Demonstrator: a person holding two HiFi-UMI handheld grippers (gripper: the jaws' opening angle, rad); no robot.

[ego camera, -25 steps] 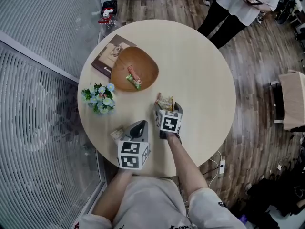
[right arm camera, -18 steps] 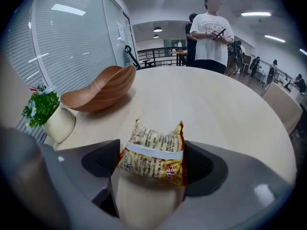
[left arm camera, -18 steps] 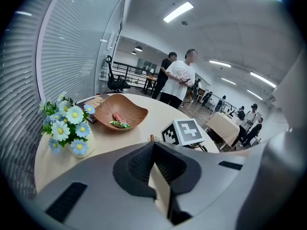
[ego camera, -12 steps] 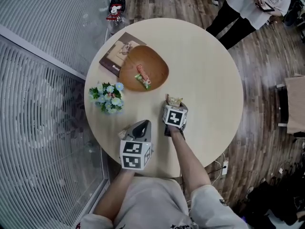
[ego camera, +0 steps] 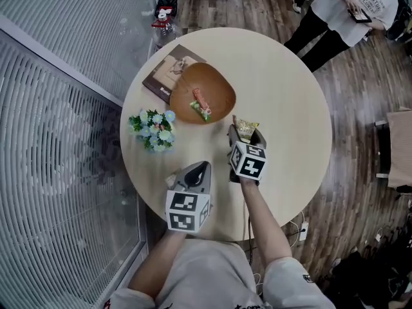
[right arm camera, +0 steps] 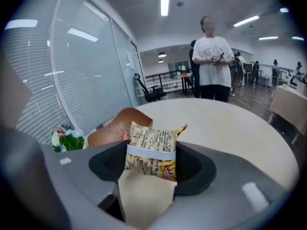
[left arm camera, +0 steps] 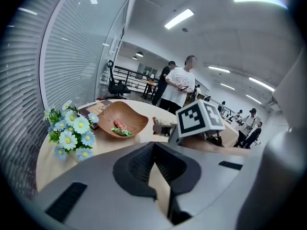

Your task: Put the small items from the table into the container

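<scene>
The task looks about half done. At the left of the worktop [ego camera: 283, 95] stand a bunch of artificial flowers [ego camera: 153, 129] and, behind them, a book [ego camera: 164, 76]. I take neither for one of the small items.

Just beside the left claw [ego camera: 201, 167] lies a small pale thing [ego camera: 170, 181]. It may be one more wrapped item, though it is too small and half hidden to be sure. If it is, it remains to be picked up. The left claw hovers over the near edge with its jaws brought together and nothing between them.

Next comes the wooden bowl [ego camera: 215, 82], the container, whose left rim overlaps the book's corner. It holds one wrapped sweet [ego camera: 200, 103], red with a green end, lying near the middle, so that item is done.

Further right, the right claw [ego camera: 246, 135] has a yellow snack packet [right arm camera: 153, 150] between its jaws. They are closing on it, with the pads against its sides. The packet is off the worktop, near the bowl's right rim but not over it. It is yet to be carried across and let go into the bowl.
</scene>
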